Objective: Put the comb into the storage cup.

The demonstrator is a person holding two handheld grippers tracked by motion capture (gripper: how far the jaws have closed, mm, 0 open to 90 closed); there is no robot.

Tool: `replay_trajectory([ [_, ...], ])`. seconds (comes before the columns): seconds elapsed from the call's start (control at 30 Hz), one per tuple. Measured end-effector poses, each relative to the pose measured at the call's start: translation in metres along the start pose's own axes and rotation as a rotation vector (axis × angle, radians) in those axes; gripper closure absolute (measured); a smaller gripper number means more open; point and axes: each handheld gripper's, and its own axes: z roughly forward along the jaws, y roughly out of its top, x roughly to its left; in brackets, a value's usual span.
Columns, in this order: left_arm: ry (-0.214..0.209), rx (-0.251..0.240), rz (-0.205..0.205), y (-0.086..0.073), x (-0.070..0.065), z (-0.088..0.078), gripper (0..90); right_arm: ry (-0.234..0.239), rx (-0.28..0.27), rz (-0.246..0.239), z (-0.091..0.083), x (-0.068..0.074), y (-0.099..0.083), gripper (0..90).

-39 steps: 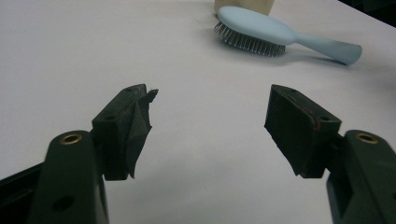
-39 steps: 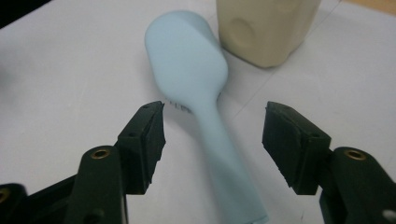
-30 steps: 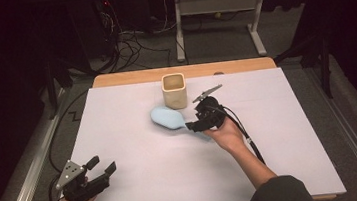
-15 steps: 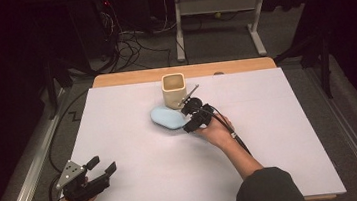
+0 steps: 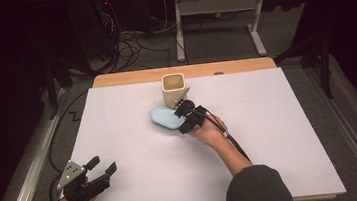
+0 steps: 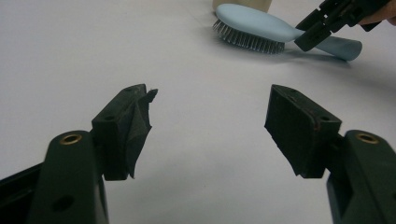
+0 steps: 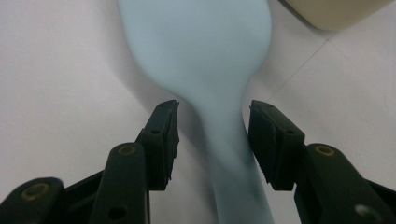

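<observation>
Straddling the handle of the light blue hairbrush (image 7: 205,70), the right hand-held gripper (image 7: 212,135) sits low in the middle of the right gripper view. Its 2 jaws have just been closing, with the handle between them. There's a thin gap on the left side, and on the right side the pad looks about touching, though I can't tell for sure if it's pressing yet, so I'd call it not clamped at this point.

From the high view, the hairbrush (image 5: 164,118) lies near the center of the frame on the white table (image 5: 279,120), bristles down, head pointing left. Just above it, toward the top of the frame, stands a cream square cup (image 5: 173,88), and the brush head sits right beside its base. The right hand-held gripper (image 5: 186,117) comes in from the lower right, held by the person's right hand (image 5: 211,132).

Down in the lower left corner of the high view, the left hand-held gripper (image 5: 104,168) hangs at the table's edge, well apart from the brush. In the left gripper view its jaws stand wide apart with bare white table between them, holding nothing, and the hairbrush (image 6: 261,25) shows at the upper right with the other gripper on its handle.
</observation>
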Motion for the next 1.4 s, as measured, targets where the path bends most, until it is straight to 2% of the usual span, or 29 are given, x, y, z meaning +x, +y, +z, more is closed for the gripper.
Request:
replay_trajectory([
  [0.17,-0.007,-0.004,-0.009,0.0000,0.0011,-0.0004,31.4,-0.014,0.009,-0.014,0.0029,-0.0005,0.0011,57.3],
  [0.2,-0.007,-0.007,-0.014,-0.0001,0.0014,-0.0007,31.3,-0.021,0.015,-0.004,0.0036,0.0008,0.0010,57.8],
  [0.27,-0.010,-0.008,-0.021,-0.0001,0.0020,-0.0010,31.3,-0.029,0.022,-0.026,0.0060,0.0007,0.0010,58.7],
  [0.47,-0.010,-0.006,-0.017,-0.0003,0.0017,-0.0009,31.2,-0.056,0.031,-0.024,0.0092,0.0026,0.0006,63.6],
  [0.7,-0.010,-0.004,-0.013,-0.0003,0.0012,-0.0005,31.2,-0.070,0.046,-0.070,0.0103,0.0055,0.0002,67.9],
  [0.73,-0.010,-0.004,-0.013,-0.0002,0.0010,-0.0003,31.3,-0.072,0.045,-0.092,0.0104,0.0057,0.0001,68.7],
  [0.87,-0.011,-0.001,-0.012,-0.0001,0.0011,0.0002,31.2,-0.067,0.052,-0.125,0.0097,0.0076,0.0003,70.2],
  [1.1,-0.012,0.002,-0.009,-0.0001,0.0011,0.0010,31.2,-0.048,0.052,-0.143,0.0085,0.0062,-0.0010,70.5],
  [1.2,-0.014,0.004,-0.010,-0.0001,0.0011,0.0011,31.2,-0.033,0.055,-0.140,0.0071,0.0059,-0.0021,70.6],
  [1.4,-0.015,0.004,-0.013,-0.0002,0.0013,0.0017,31.2,-0.002,0.022,-0.125,0.0008,0.0049,-0.0042,70.7],
])
